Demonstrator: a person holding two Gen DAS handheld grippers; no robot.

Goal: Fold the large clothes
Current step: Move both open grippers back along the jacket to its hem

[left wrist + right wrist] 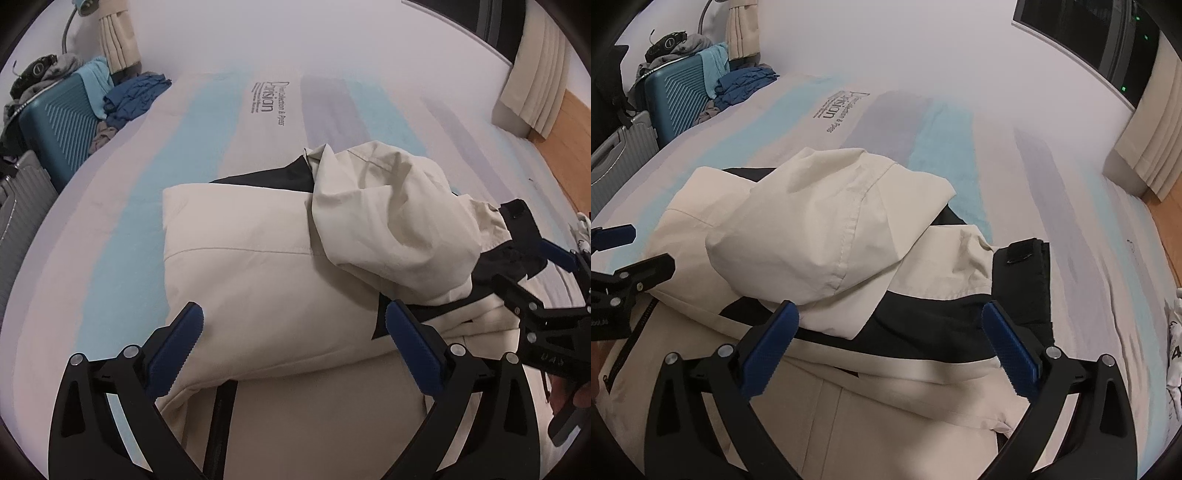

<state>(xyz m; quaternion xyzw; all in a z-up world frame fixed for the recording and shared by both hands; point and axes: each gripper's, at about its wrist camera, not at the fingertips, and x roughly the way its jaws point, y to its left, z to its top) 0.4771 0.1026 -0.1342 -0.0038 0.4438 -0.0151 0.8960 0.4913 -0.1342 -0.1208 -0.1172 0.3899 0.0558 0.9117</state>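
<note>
A cream and black hooded jacket point(266, 266) lies partly folded on a striped bed. Its hood point(399, 221) is flopped over the body, and a black cuff with a tab point(521, 218) sticks out at the right. My left gripper point(293, 317) is open and empty above the jacket's near part, with its zipper point(221, 421) below it. My right gripper point(890, 317) is open and empty over the hood point(812, 229) and a black panel point(923, 328). The black cuff point(1023, 280) lies by its right finger. The right gripper also shows in the left wrist view point(535, 258), the left gripper in the right wrist view point(631, 247).
The bed point(258, 122) has a pale blue and lilac striped sheet. A teal suitcase point(55, 125), a grey case point(18, 206) and a pile of blue clothes point(133, 96) stand at the far left. Curtains point(535, 96) and a wooden floor point(569, 155) are on the right.
</note>
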